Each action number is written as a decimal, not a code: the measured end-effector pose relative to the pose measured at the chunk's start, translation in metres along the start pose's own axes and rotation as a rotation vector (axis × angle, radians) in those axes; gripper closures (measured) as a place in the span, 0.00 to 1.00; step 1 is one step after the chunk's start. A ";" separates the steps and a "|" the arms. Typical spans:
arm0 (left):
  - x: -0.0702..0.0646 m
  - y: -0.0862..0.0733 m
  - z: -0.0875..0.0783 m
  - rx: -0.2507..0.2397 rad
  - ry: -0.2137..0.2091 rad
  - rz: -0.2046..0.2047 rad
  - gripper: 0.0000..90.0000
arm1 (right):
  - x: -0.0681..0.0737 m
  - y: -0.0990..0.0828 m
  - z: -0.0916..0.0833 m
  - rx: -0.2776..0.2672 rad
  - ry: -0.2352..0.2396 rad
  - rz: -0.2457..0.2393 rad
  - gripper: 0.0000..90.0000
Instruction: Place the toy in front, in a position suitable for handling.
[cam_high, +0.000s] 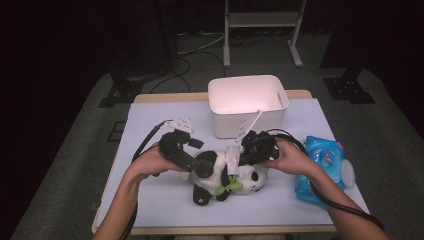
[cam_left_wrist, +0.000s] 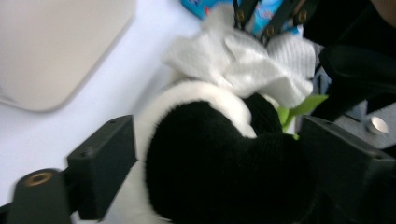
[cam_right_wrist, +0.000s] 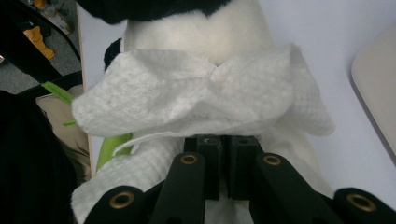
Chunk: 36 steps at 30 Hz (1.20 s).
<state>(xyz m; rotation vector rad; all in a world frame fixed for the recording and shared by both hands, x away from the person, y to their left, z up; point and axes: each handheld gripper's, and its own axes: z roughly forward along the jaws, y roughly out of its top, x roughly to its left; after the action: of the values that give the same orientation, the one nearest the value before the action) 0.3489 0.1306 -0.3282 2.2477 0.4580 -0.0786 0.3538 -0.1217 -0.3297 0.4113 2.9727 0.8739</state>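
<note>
A black and white panda plush (cam_high: 220, 175) lies on the pale table sheet, with a green leaf (cam_high: 227, 187) on its front. My left gripper (cam_high: 200, 165) comes in from the left. In the left gripper view its wide jaws (cam_left_wrist: 219, 168) press both sides of the panda's black limb (cam_left_wrist: 224, 158). My right gripper (cam_high: 239, 155) is shut on a white wipe (cam_high: 232, 152) and holds it against the panda's white body. The right gripper view shows the pads (cam_right_wrist: 226, 163) together, pinching the crumpled wipe (cam_right_wrist: 196, 98) below the panda (cam_right_wrist: 205, 32).
A white plastic bin (cam_high: 247, 102) stands open behind the panda, in the middle of the table. A blue wipe packet (cam_high: 325, 160) lies to the right, by my right forearm. Bare sheet (cam_high: 165, 205) stretches in front of the panda and to the left.
</note>
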 end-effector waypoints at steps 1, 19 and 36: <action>0.000 -0.002 0.003 0.007 -0.003 -0.005 0.14 | 0.000 0.000 0.000 0.001 0.003 -0.003 0.95; -0.005 -0.022 0.017 -0.016 0.033 0.024 0.19 | 0.011 0.021 -0.002 0.053 -0.035 -0.046 0.95; -0.013 -0.023 0.015 -0.016 0.039 0.047 0.19 | -0.005 -0.016 -0.033 0.004 -0.054 0.046 0.95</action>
<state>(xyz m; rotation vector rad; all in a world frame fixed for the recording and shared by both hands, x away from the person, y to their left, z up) 0.3304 0.1294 -0.3526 2.2462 0.4250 -0.0066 0.3516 -0.1535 -0.3106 0.4967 2.9278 0.8462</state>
